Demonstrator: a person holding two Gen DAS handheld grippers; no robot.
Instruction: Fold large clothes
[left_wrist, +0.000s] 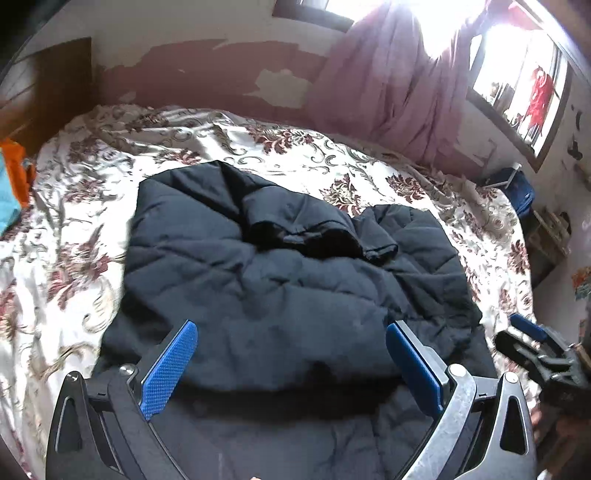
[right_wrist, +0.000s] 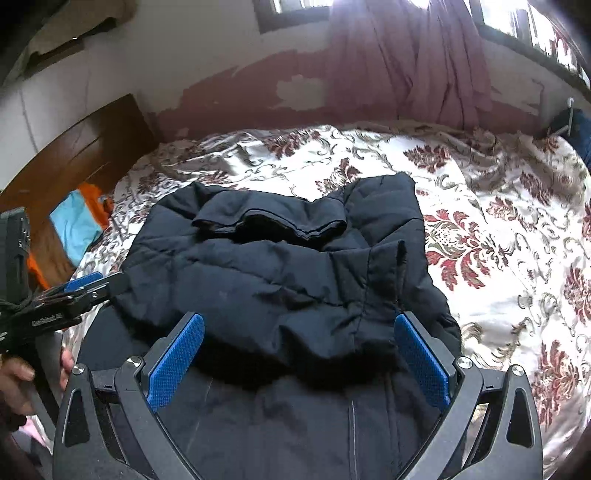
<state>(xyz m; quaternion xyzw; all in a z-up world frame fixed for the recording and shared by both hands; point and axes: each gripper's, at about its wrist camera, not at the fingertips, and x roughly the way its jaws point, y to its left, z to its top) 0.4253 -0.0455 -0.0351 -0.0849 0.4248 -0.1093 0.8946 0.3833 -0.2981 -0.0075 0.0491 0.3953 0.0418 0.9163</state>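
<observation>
A: Where is the dark padded jacket (left_wrist: 280, 266) lying?

B: It is lying on the bed, on the flowered bedcover (left_wrist: 92, 192), about in the middle. It is lying folded over itself, so one thick layer is resting on top of another flat layer that is nearer to the cameras. A sleeve with its open cuff (right_wrist: 273, 221) is lying across the top of the bundle.

A: What is the left gripper (left_wrist: 291, 354) doing?

B: Its two blue pads are standing wide apart above the near part of the jacket. Nothing is being pinched between them; the cloth is only showing in the gap, below the fingers.

A: And the right gripper (right_wrist: 299, 350)?

B: The same. Its blue pads are spread wide over the folded edge of the jacket, and they are not pressing on the cloth.

A: Is each gripper showing in the other view?

B: Yes. In the right wrist view the left gripper (right_wrist: 83, 286) is showing at the left edge, just beside the jacket, and a hand (right_wrist: 22, 376) is holding its handle. In the left wrist view the right gripper (left_wrist: 528, 332) is appearing at the right edge, over the bedcover.

A: What else is standing around the bed?

B: A pink curtain (left_wrist: 399, 81) is hanging at a bright window, a wooden headboard (right_wrist: 85, 147) is standing at the left, and some orange and light blue cloth (right_wrist: 77, 218) is lying beside it
</observation>
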